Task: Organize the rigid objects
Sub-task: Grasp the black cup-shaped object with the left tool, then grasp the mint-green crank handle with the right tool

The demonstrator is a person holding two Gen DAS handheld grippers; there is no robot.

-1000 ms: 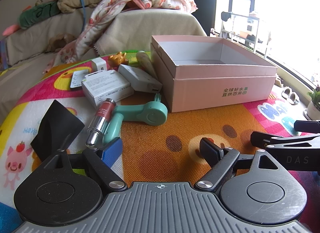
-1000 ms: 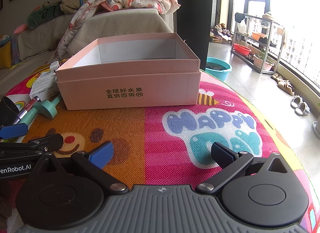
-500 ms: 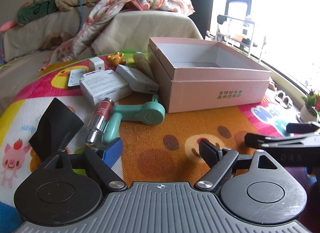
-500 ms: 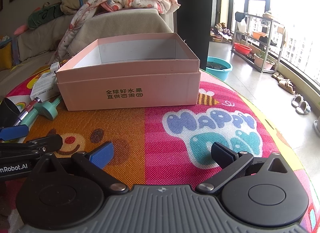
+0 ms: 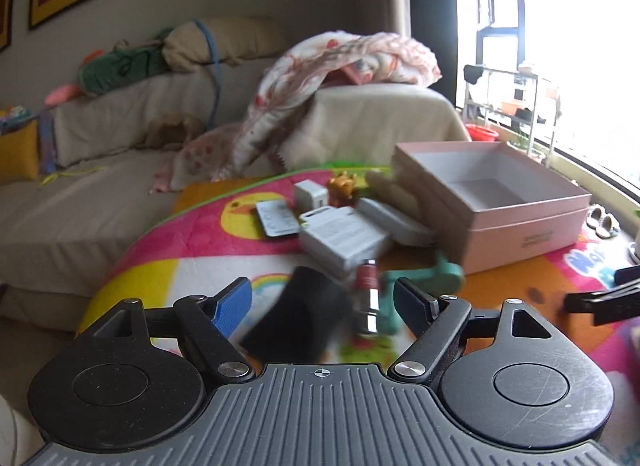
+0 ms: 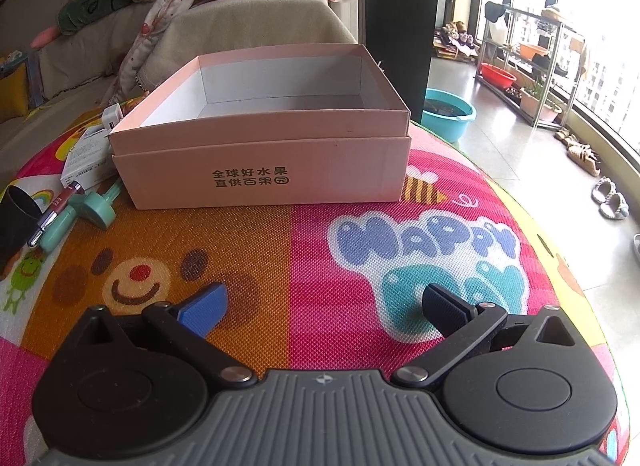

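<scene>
An open pink box (image 6: 264, 169) stands on the colourful mat; it also shows at the right of the left wrist view (image 5: 500, 201). Left of it lie a black cup (image 5: 296, 314), a red and silver tube (image 5: 367, 298), a teal handled tool (image 5: 424, 278), white boxes (image 5: 344, 238), a remote (image 5: 276, 217), a white charger (image 5: 310, 193) and an orange toy (image 5: 342, 185). My left gripper (image 5: 324, 302) is open, raised just before the cup and tube. My right gripper (image 6: 324, 306) is open and empty above the mat, in front of the box.
A sofa (image 5: 120, 137) with a blanket (image 5: 328, 77) and pillows stands behind the mat. The mat's edge drops to a tiled floor at the right, with a teal basin (image 6: 448, 113), a rack (image 6: 532, 69) and slippers (image 6: 610, 197). The right gripper's side (image 5: 600, 302) shows at the left wrist view's right edge.
My left gripper has risen and swung left, so the cup and tube now sit between its fingers' line of sight. My right gripper has lifted slightly and the box looks nearer.
</scene>
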